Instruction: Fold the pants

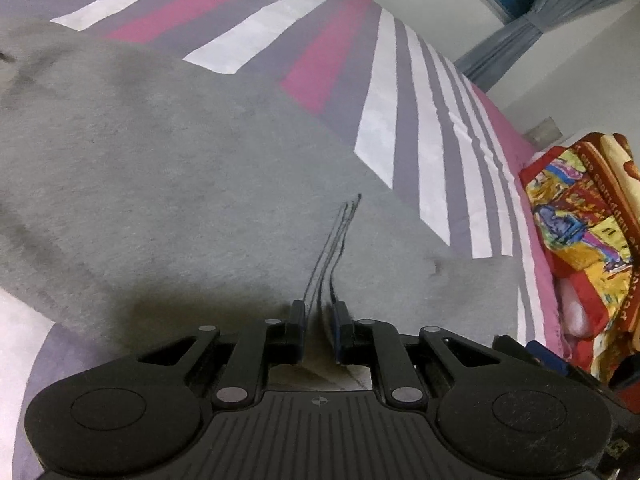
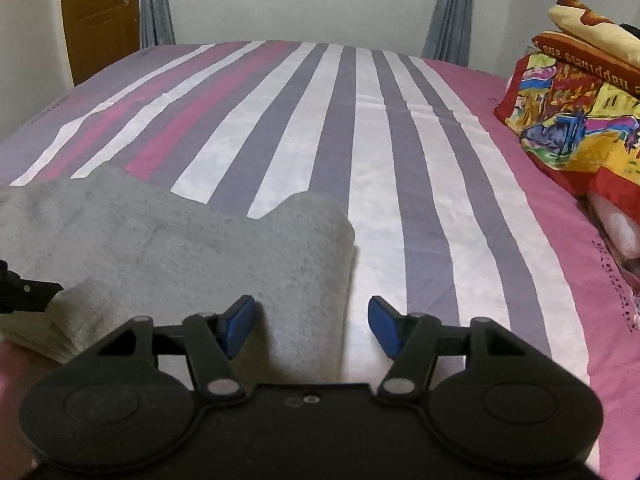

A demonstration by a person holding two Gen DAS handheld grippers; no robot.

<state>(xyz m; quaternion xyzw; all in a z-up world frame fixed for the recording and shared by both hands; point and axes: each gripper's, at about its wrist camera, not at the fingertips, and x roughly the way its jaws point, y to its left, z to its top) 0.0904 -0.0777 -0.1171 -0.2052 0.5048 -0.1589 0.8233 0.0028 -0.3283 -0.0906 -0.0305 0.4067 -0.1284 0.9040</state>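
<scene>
Grey pants (image 1: 168,152) lie spread on the striped bed sheet (image 1: 404,128). My left gripper (image 1: 319,312) is shut on the pants, pinching a fold of fabric with thin dark lines that run forward from the fingertips. In the right wrist view the grey pants (image 2: 192,248) lie folded in layers at the left, with one end reaching under my right gripper (image 2: 312,316). The right gripper is open, its blue pads (image 2: 240,320) either side of the pants' right edge, holding nothing. The left gripper's black body (image 2: 24,292) shows at the left edge.
A stack of colourful folded bedding (image 2: 576,120) lies at the right of the bed; it also shows in the left wrist view (image 1: 588,224). Grey curtains (image 2: 156,4), a wooden door (image 2: 100,12) and a white wall stand beyond the bed's far edge.
</scene>
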